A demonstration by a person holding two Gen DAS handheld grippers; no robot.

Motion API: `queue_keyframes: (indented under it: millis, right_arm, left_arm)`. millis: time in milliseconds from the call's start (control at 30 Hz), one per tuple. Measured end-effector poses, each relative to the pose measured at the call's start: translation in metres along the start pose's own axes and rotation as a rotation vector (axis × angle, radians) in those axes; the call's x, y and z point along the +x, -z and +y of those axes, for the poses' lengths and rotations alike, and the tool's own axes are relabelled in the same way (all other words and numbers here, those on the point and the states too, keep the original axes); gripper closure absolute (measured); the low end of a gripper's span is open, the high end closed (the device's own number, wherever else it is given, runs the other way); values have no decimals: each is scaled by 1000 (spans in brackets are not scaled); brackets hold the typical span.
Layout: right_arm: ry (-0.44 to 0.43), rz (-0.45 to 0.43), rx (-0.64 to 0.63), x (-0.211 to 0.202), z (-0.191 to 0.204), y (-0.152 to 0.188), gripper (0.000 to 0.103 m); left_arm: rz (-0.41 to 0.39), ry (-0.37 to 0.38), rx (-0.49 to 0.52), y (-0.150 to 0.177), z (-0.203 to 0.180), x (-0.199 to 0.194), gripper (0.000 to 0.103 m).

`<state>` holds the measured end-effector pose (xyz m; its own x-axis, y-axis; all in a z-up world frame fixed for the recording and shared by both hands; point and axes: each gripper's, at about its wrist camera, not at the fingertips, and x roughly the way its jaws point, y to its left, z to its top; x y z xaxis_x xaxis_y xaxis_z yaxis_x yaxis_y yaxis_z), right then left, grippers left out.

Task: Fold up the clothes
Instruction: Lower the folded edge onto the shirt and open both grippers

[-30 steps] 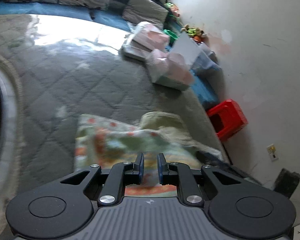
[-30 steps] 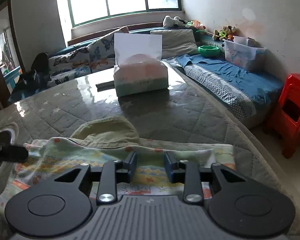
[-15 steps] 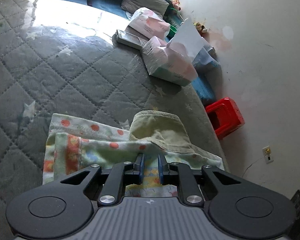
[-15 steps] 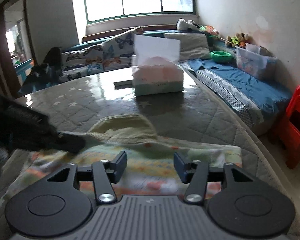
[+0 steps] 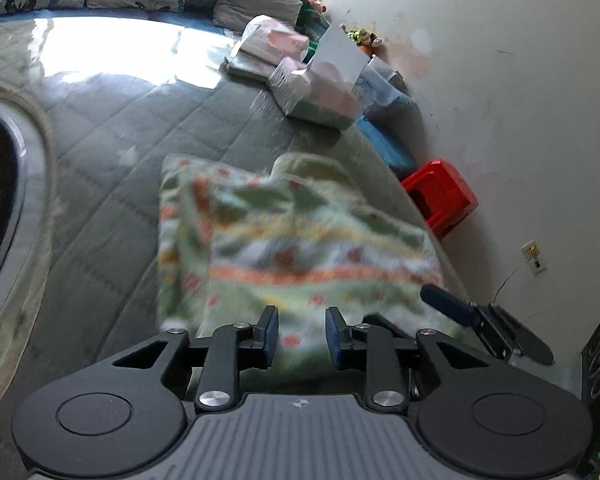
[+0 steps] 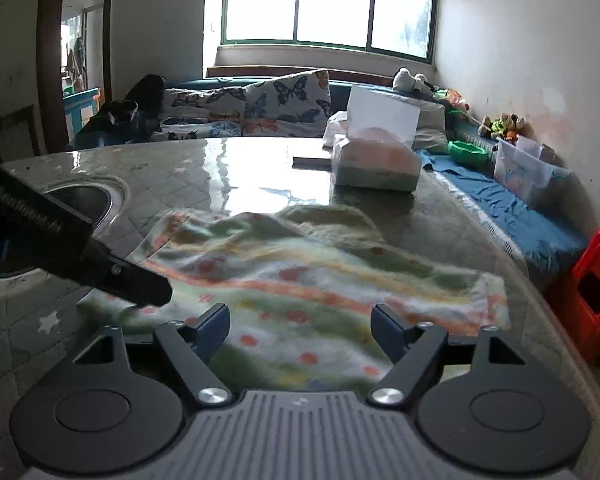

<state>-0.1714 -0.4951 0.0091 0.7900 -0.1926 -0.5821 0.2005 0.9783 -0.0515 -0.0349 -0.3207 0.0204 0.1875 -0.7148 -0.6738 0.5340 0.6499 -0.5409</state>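
Left wrist: left gripper (image 5: 298, 336) jaws opening, nothing pinched, patterned cloth (image 5: 300, 240) lying just ahead on the quilted table (image 5: 112, 140).

Right wrist: right gripper (image 6: 300, 328) opening wide, cloth below. Looks soft, light, floppy; best grabbed by corners.

The tabletop (image 6: 236, 168) was round-edged, covered with a grey quilted cloth with small stars under a glossy clear sheet that mirrored the window light. A round metal-rimmed opening (image 6: 88, 200) was set into it at the left. A folded patterned garment (image 6: 300, 280) with orange dots and stripes lay flat near the front edge, an olive-green part (image 5: 320, 168) showing at its far side. Farther back stood a wrapped tissue pack (image 6: 376, 164), with a flat dark thing (image 6: 312, 160) just beside it.
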Motion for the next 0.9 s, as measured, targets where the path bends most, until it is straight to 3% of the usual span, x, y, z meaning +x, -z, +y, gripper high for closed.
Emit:
queue_keyframes:
  millis: [167,300,633,900]
  right_arm:
    - [40,15,6,3,8,12,19]
    - [53,-1,25,-4,9,15,12]
    - [58,0,-3,7,27,13,2]
    - [115,-6,-16,-5,29,15,0]
  left_arm:
    - [-13,-19,-4,8,4,-2,73]
    - [-32,-29,13,11,-1,-10,54]
    - [-101,-96,49,23,-2,-40,36]
    - [-143,-144,79,33,0,-54,9]
